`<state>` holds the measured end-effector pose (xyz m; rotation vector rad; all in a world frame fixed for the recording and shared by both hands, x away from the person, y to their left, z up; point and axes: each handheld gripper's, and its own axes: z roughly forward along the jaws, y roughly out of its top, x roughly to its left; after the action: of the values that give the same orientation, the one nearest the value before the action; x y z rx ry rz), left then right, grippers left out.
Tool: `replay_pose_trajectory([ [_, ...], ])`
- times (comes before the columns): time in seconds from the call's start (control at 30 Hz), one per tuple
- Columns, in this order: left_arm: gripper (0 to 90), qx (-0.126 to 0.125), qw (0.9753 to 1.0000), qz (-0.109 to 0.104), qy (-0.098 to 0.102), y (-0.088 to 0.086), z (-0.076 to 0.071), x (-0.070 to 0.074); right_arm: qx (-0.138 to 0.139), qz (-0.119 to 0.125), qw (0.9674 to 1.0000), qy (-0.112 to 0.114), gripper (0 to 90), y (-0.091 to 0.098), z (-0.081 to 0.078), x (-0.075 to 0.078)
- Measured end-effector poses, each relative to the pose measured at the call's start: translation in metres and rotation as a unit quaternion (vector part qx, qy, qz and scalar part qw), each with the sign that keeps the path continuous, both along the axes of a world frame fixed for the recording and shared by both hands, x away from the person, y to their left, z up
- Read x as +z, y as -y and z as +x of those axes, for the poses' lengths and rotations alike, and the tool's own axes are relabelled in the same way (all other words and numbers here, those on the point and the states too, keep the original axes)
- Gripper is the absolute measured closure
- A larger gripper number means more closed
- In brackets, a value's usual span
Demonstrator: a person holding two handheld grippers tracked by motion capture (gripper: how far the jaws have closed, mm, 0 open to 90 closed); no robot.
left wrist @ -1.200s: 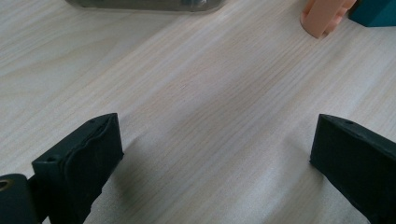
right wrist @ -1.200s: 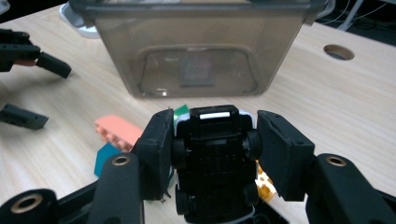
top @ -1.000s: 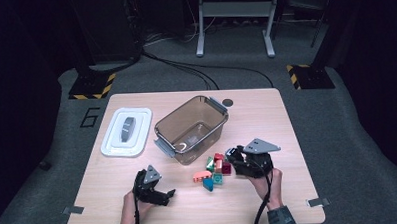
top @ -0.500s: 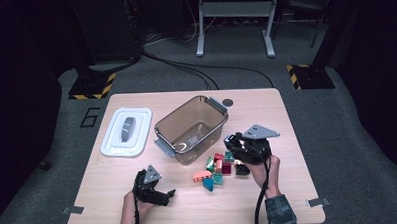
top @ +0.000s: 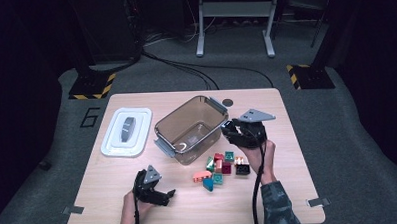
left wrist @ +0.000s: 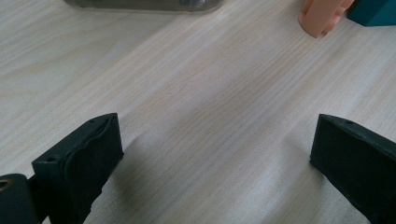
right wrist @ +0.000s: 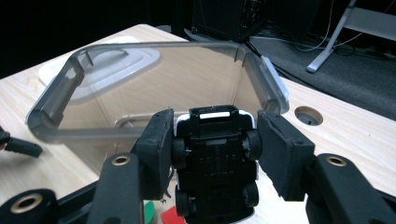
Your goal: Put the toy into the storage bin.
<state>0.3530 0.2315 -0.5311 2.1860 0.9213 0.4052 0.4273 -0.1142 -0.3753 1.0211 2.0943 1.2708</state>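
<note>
Two black jaws of the right gripper (right wrist: 212, 158) clamp a toy car (right wrist: 215, 161) by its wheels, its dark underside facing the camera, held just above the near rim of the clear plastic bin (top: 193, 128). Below it, on the wooden table (top: 289, 189), lies a cluster of coloured building blocks (top: 223, 167). The left gripper (top: 165, 196) rests low near the table's front edge, jaws spread wide over bare wood. A white lid (top: 127, 131) lies left of the bin
</note>
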Motion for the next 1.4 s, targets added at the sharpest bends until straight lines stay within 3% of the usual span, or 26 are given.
replay_pose_trajectory([
  [0.57,2.2,-0.001,1.0,0.001,0.0,0.0,0.0,0.0,-0.005,0.01,0.9999,0.006,47.7,-0.016,0.039,0.016],
  [0.9,2.2,-0.001,1.0,0.0,-0.002,0.0,0.0,0.0,-0.001,0.006,1.0,0.002,47.7,-0.039,0.066,0.007],
  [1.07,2.2,-0.001,1.0,-0.001,-0.002,0.0,0.0,0.0,0.0,0.0,0.9999,-0.01,47.6,-0.048,0.078,-0.003],
  [1.4,2.2,-0.001,1.0,0.002,0.0,0.0,0.0,0.0,-0.001,-0.008,0.9994,-0.032,47.5,-0.05,0.082,-0.019],
])
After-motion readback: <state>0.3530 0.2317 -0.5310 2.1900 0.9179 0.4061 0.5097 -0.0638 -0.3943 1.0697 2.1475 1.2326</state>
